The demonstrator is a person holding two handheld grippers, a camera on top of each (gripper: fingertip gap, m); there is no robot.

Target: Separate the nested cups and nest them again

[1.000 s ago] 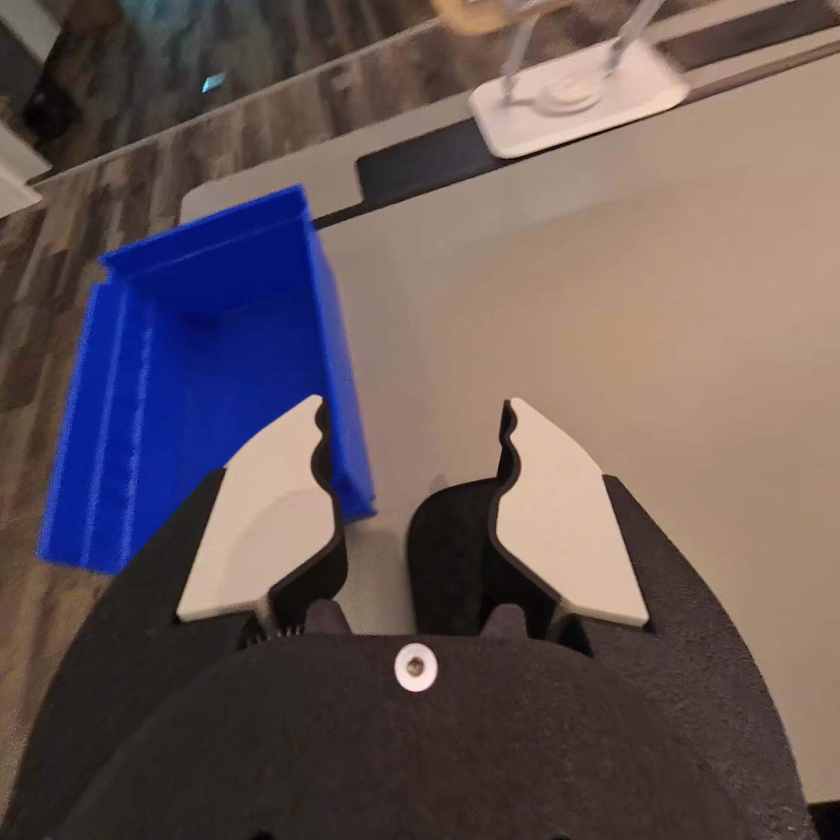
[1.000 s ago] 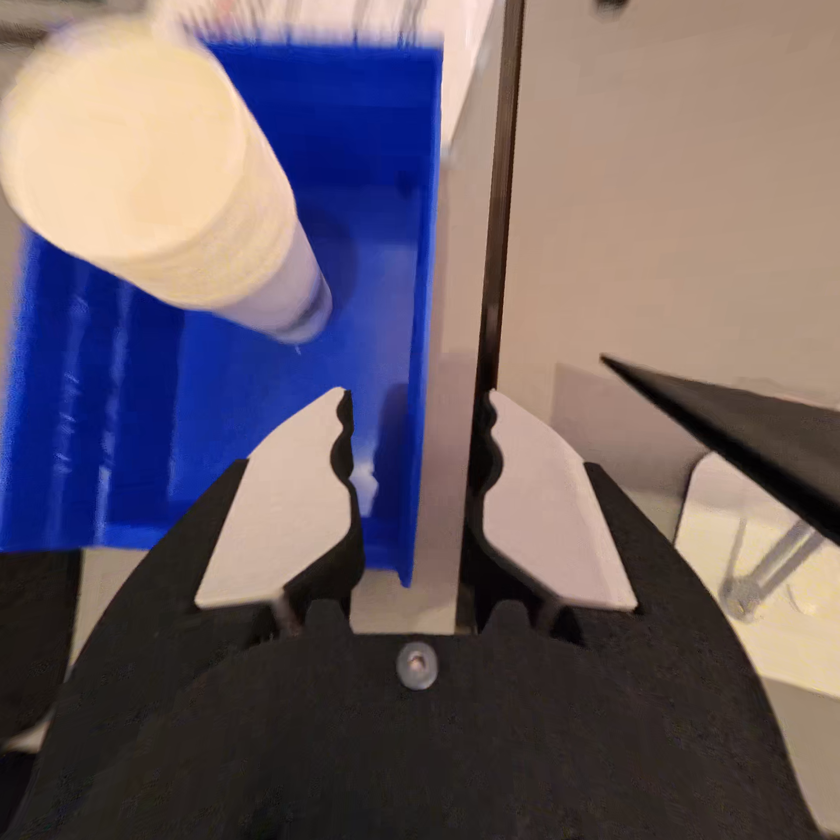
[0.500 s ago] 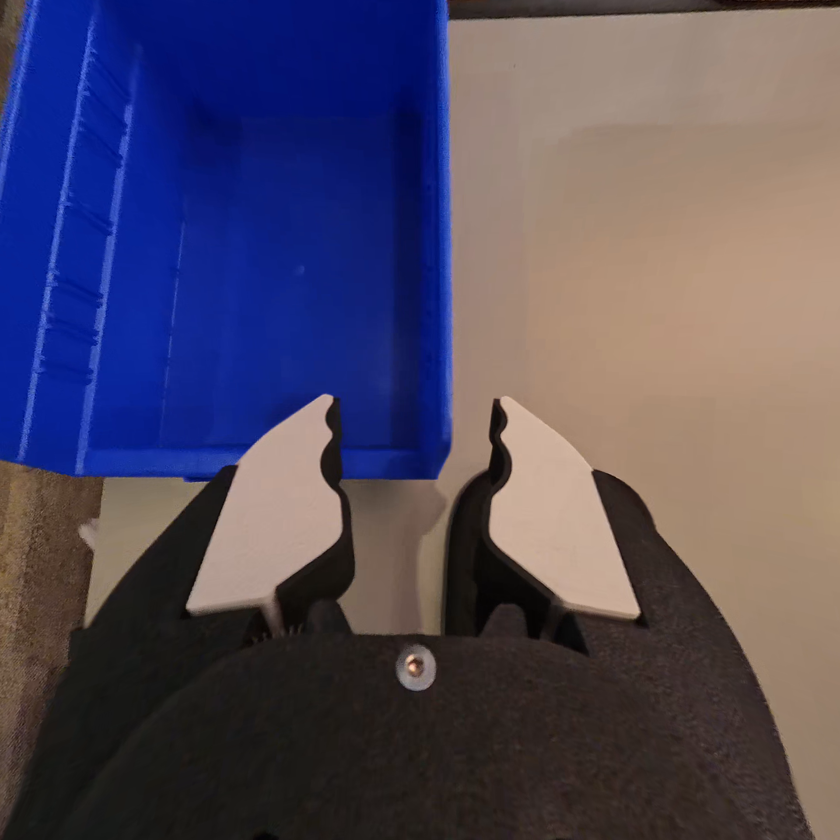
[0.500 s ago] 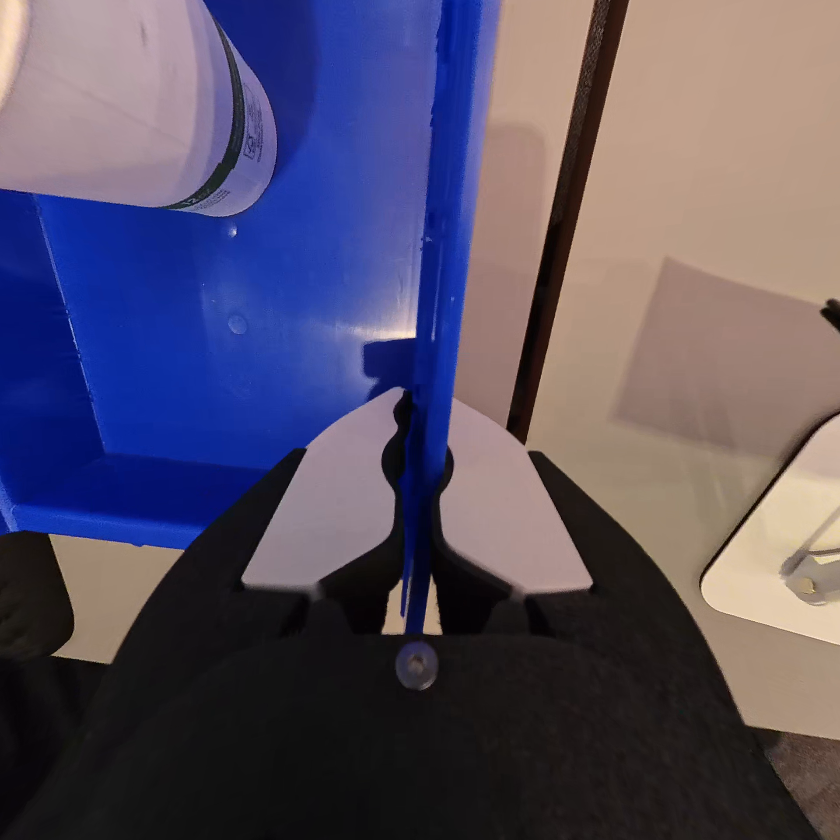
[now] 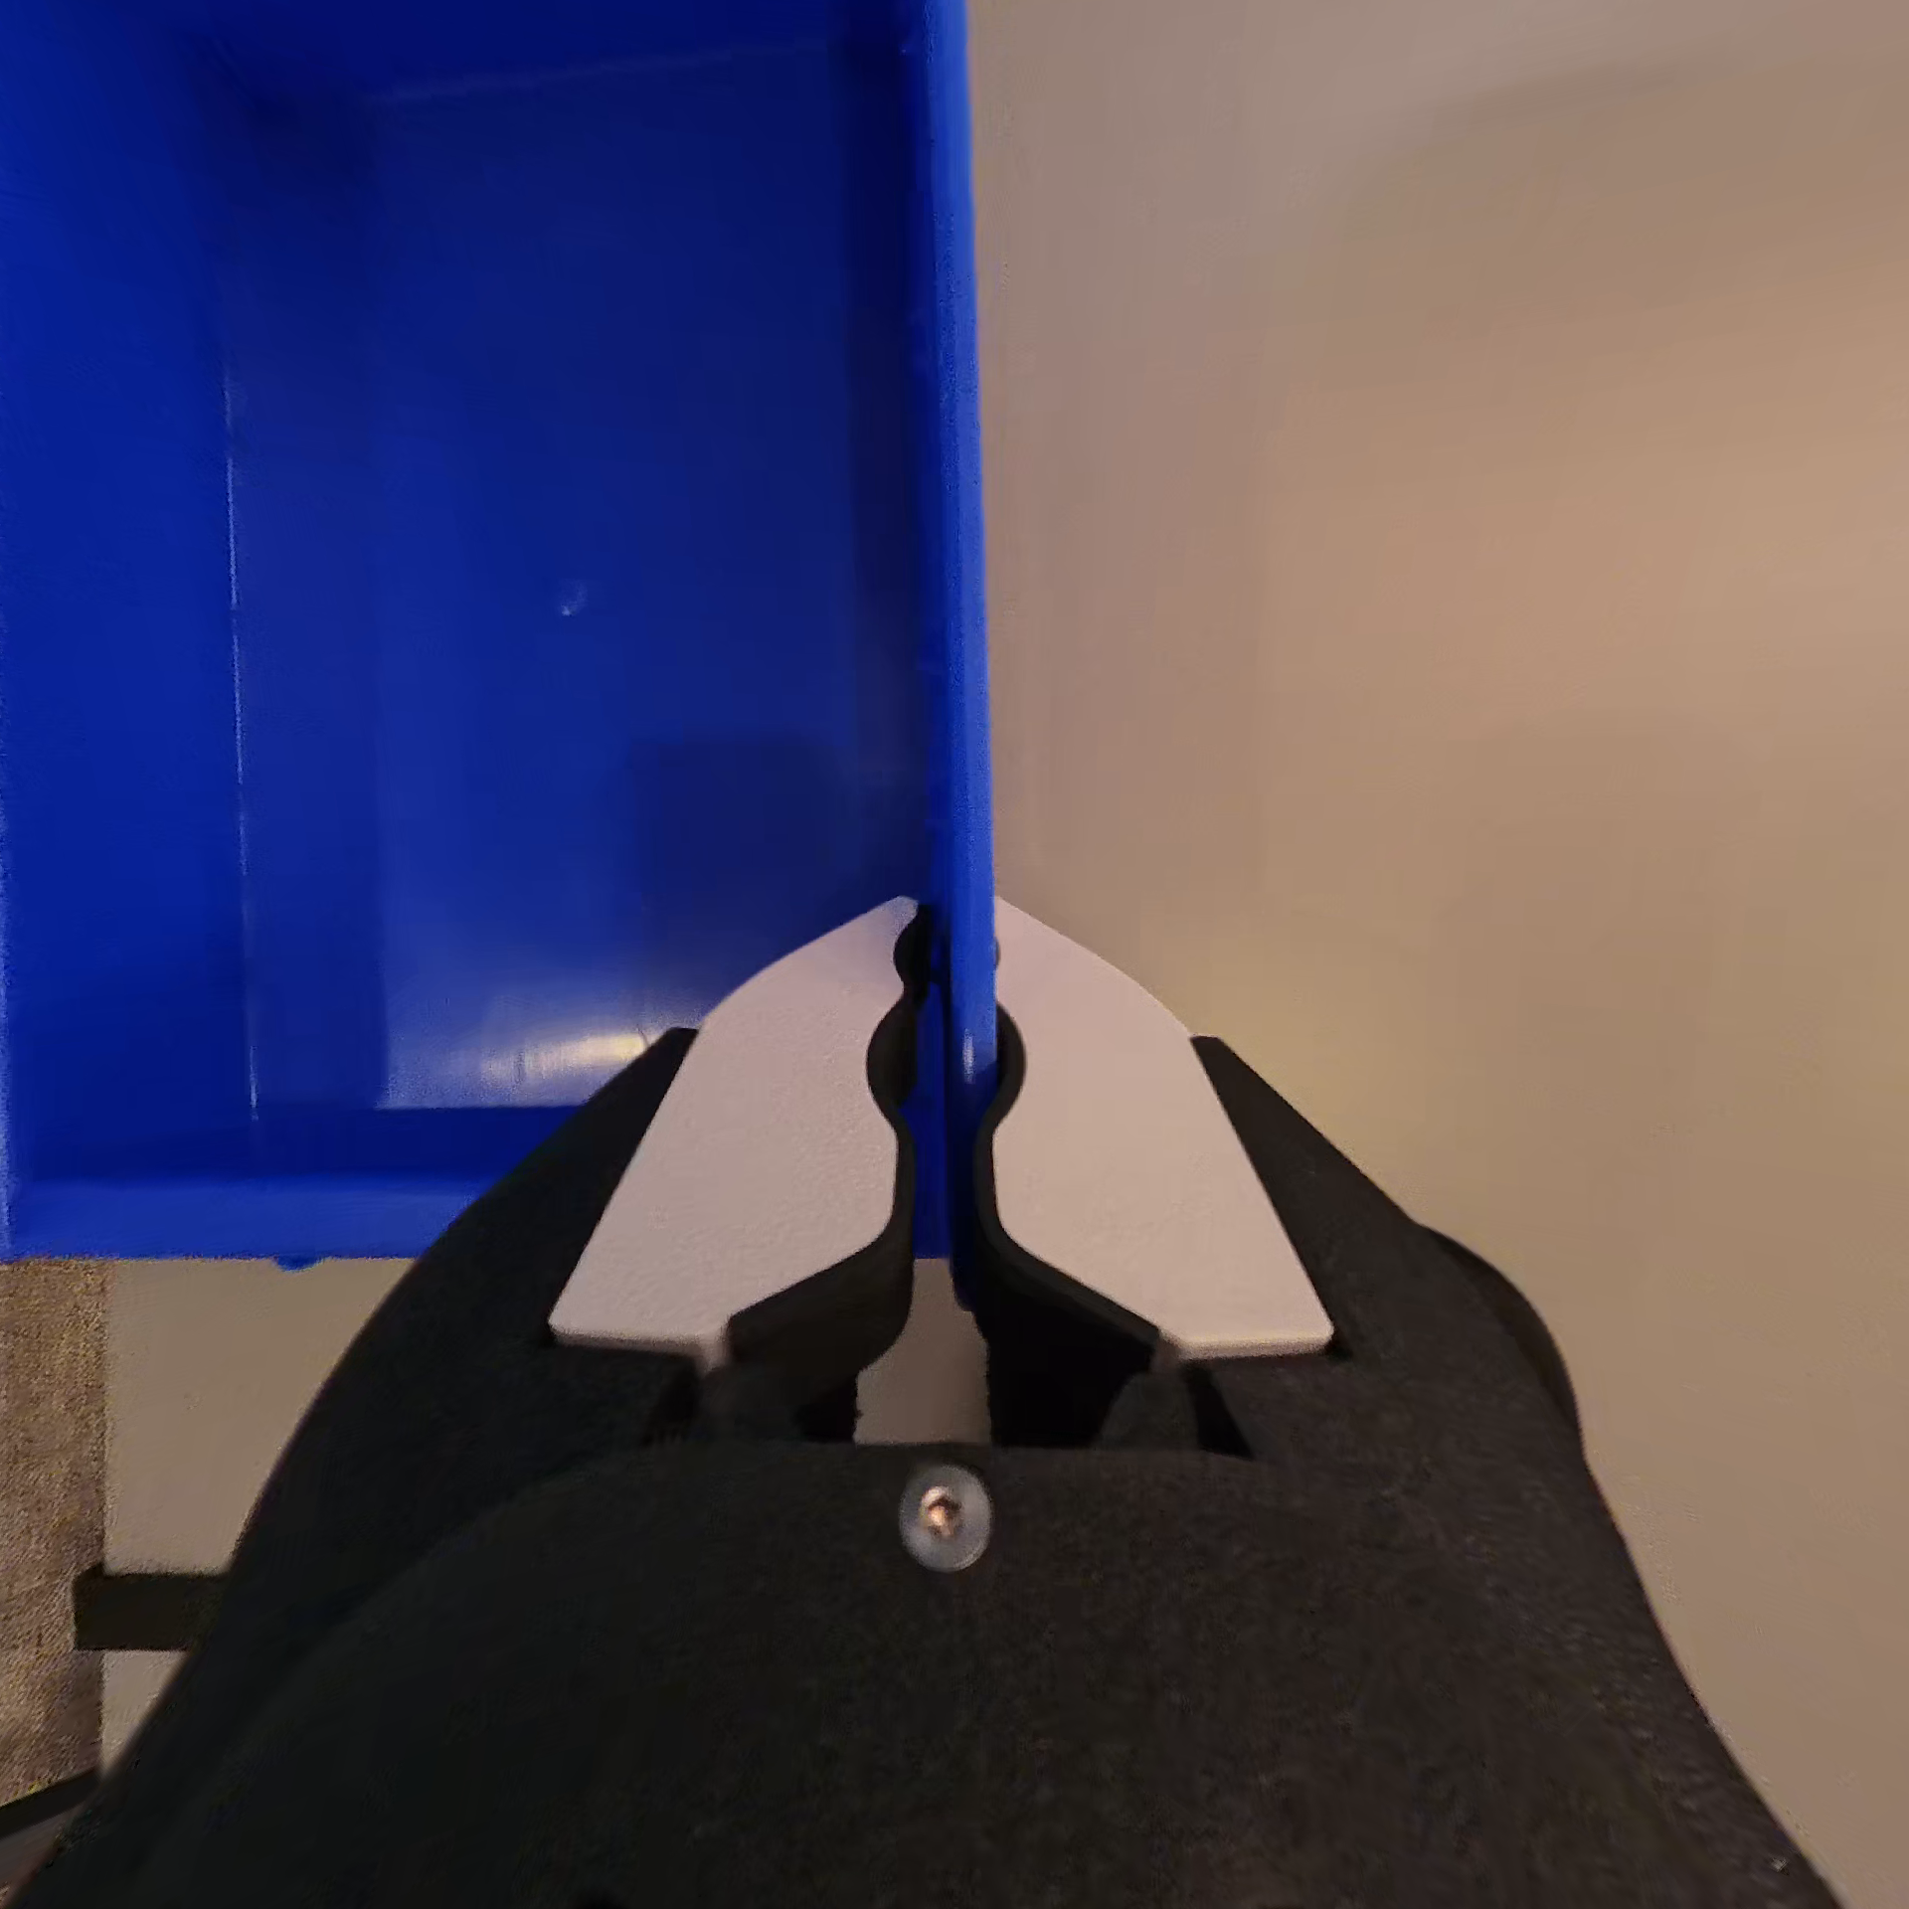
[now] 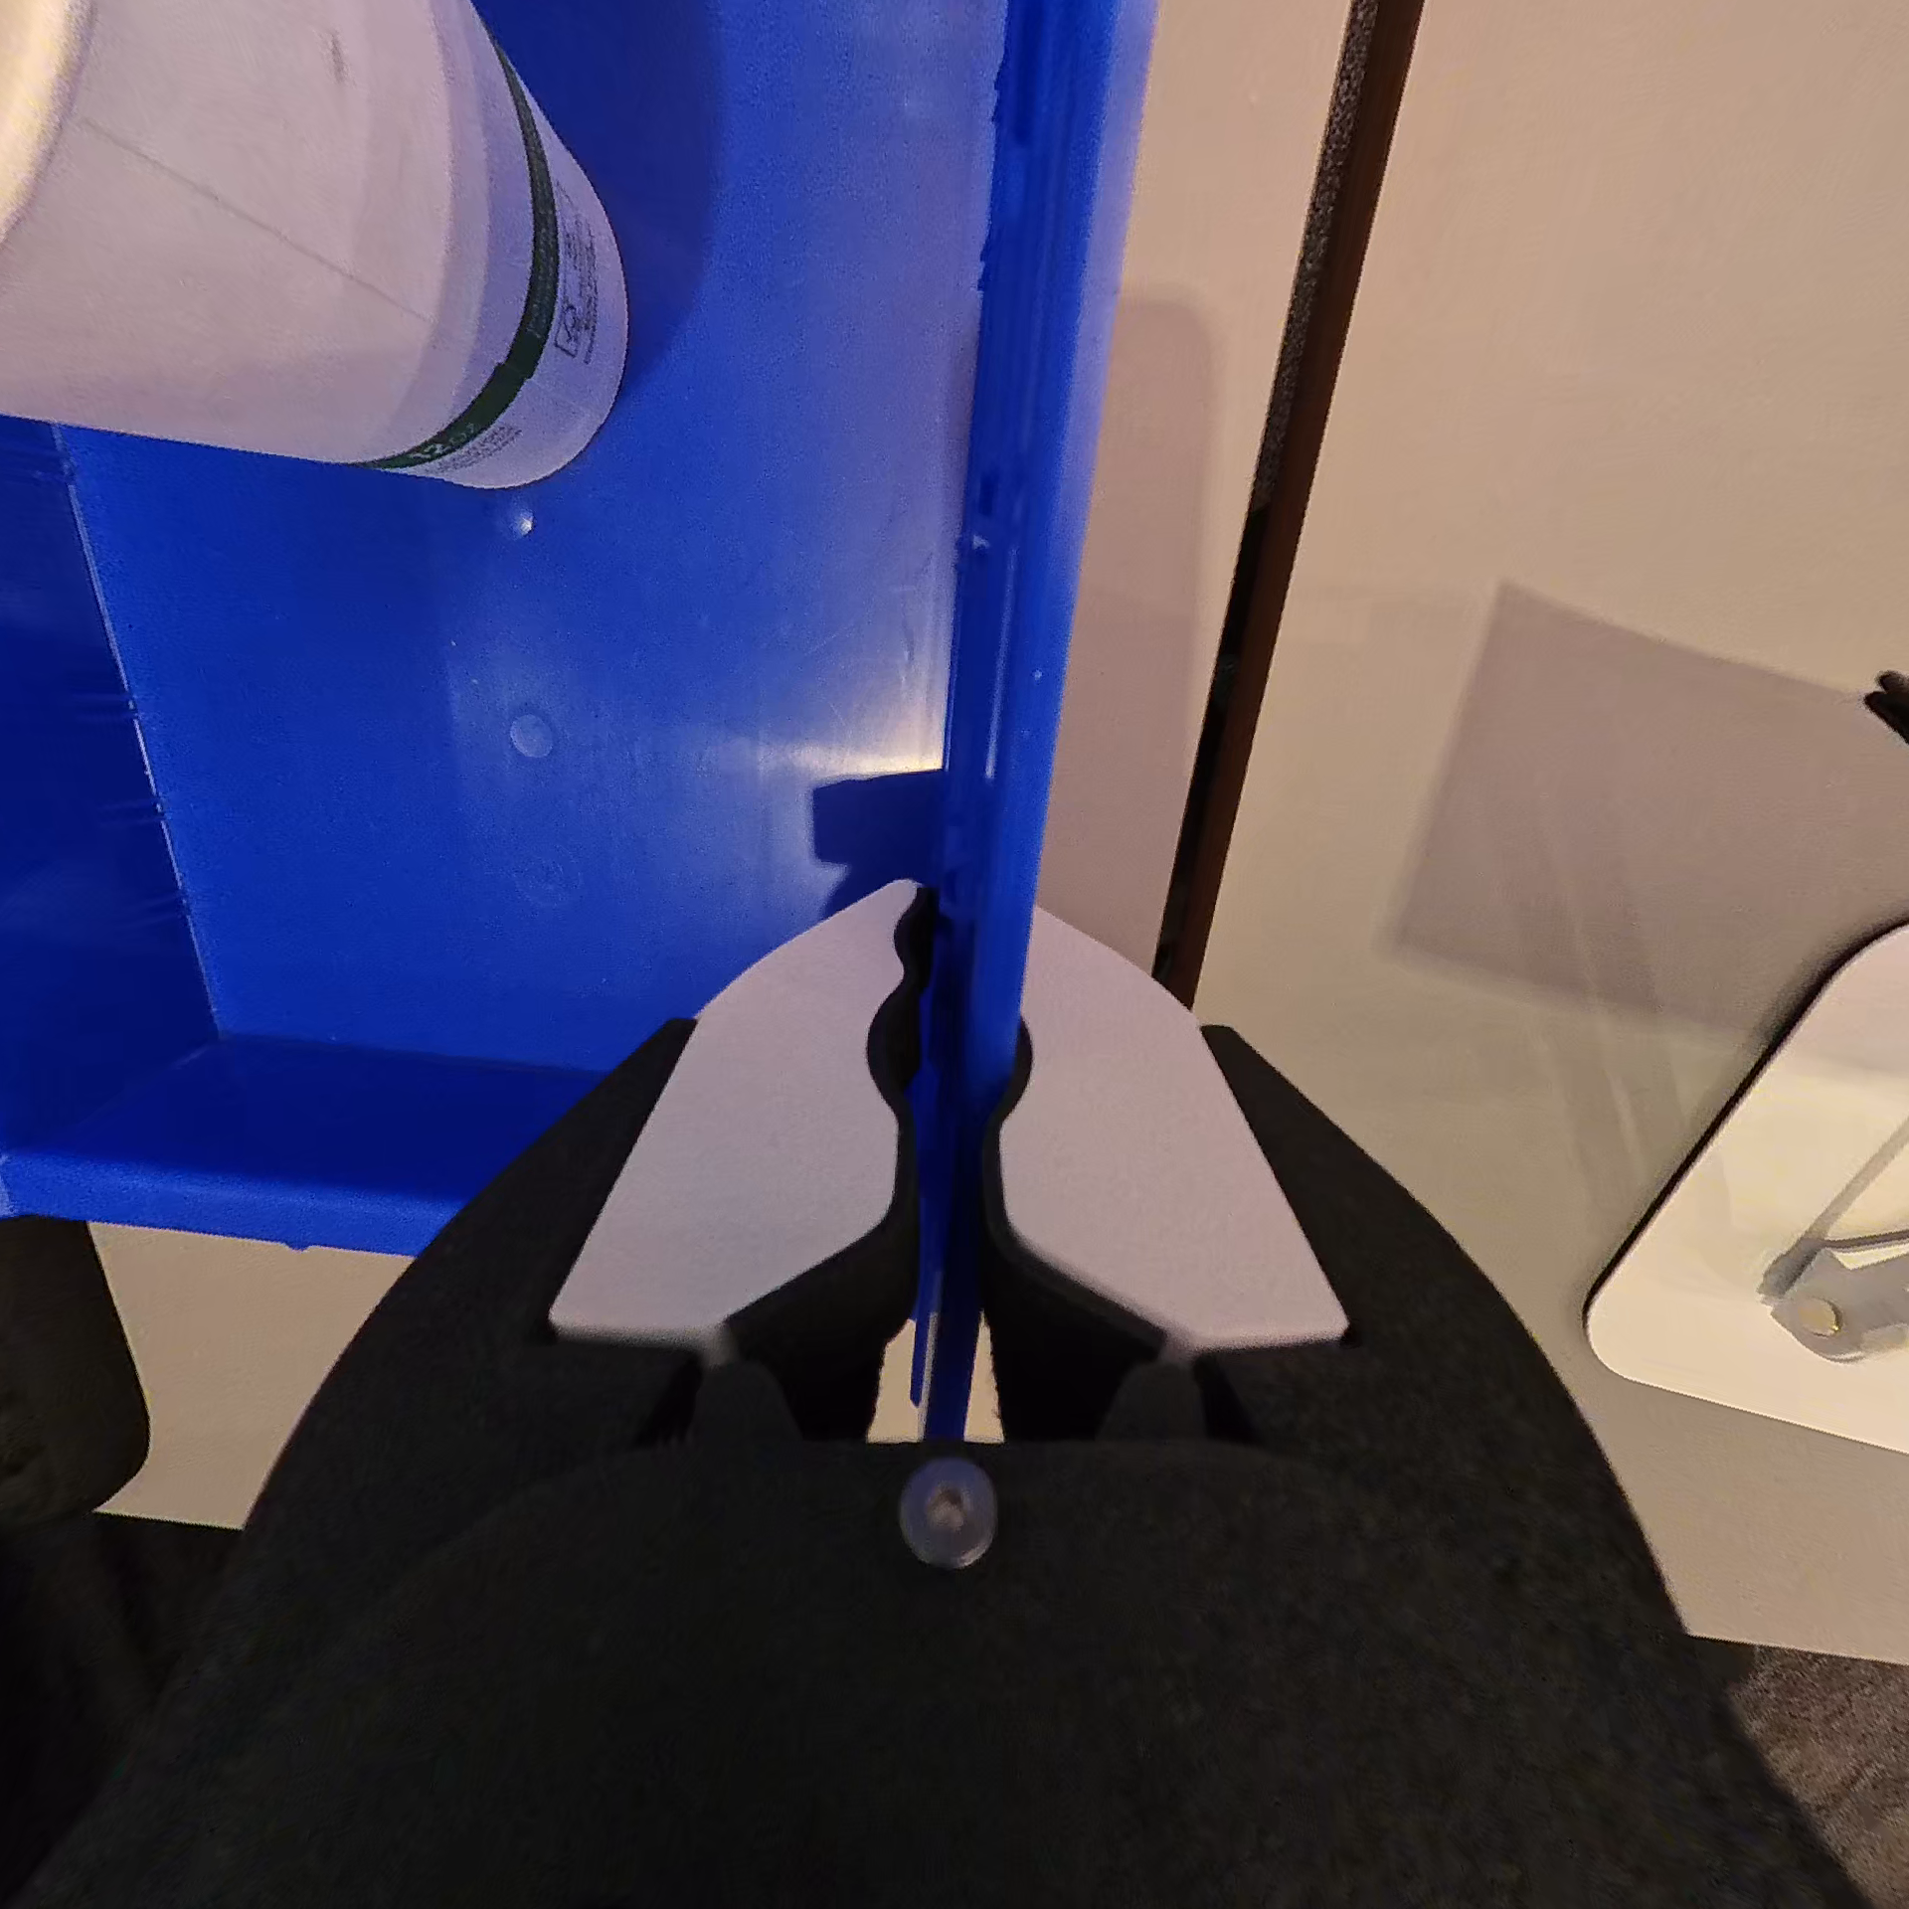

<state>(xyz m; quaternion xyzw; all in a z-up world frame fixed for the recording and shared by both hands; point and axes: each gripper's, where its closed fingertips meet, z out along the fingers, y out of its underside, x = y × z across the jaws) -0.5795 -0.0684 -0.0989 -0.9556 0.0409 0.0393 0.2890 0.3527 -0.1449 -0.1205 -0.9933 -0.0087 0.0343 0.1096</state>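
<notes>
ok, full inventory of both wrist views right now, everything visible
blue bin: at least 1, blue plastic; a side wall clamped in each view. The left wrist view shows an empty interior, the right one cups, so whether it is one bin or two cannot be told.
nested cups: 1 stack, white with a dark green band near the base, in the bin, upper left.
table: 1, beige.
dark strip: 1, across the table beside the bin.
white stand base: 1, with metal legs, at the right edge.
left gripper: 1, black with white fingers, shut on a bin wall.
right gripper: 1, same build, shut on a bin wall.
</notes>
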